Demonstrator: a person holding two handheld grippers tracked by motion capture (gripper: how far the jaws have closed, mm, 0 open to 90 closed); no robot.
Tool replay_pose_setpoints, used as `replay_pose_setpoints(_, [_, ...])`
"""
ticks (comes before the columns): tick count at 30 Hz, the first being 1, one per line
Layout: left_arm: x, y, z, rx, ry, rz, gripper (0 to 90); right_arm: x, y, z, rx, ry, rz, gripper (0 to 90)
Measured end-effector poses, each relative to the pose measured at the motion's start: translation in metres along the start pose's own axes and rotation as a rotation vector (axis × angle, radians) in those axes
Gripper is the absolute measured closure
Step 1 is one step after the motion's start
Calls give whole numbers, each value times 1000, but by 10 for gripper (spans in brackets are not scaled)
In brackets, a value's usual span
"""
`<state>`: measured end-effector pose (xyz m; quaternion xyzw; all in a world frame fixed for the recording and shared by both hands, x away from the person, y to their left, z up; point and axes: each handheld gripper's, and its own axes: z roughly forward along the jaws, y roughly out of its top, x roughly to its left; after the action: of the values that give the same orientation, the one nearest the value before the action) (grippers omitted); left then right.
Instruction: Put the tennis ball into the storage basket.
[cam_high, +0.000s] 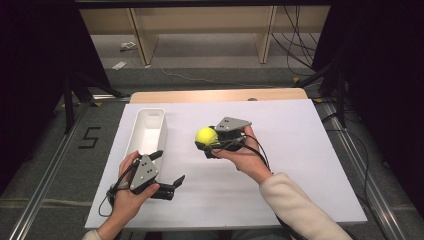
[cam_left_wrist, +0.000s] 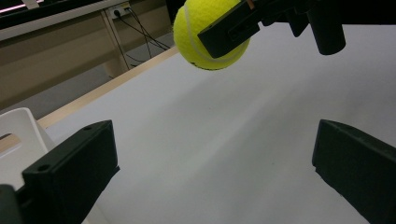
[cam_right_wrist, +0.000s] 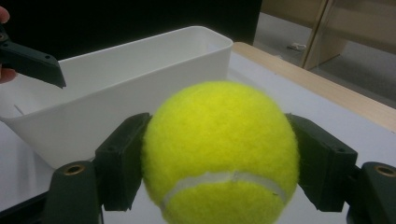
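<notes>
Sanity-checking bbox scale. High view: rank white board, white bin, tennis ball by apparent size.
1. White board, largest by far.
2. White bin, long and narrow.
3. Tennis ball, smallest, held between the right gripper fingers.

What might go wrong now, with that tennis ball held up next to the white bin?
The right gripper pinches the tennis ball only at its two sides, above the table; a round ball might slip out and roll away. The white bin is narrow, so a drop could miss or bounce out. The open left gripper sits by the bin and might get bumped.
</notes>
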<state>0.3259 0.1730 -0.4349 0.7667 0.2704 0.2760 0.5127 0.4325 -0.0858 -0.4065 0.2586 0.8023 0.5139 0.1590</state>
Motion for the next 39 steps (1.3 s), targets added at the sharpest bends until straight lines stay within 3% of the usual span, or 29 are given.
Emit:
replay_pose_setpoints(32, [0, 0, 0, 3, -2, 2, 0, 7, 9, 13, 6, 11, 3, 270])
replay_pose_setpoints(33, [-2, -1, 0, 8, -11, -14, 0, 7, 10, 13, 3, 11, -1, 270])
replay_pose_setpoints(39, [-1, -1, 0, 9, -8, -15, 0, 8, 11, 17, 5, 14, 0, 270])
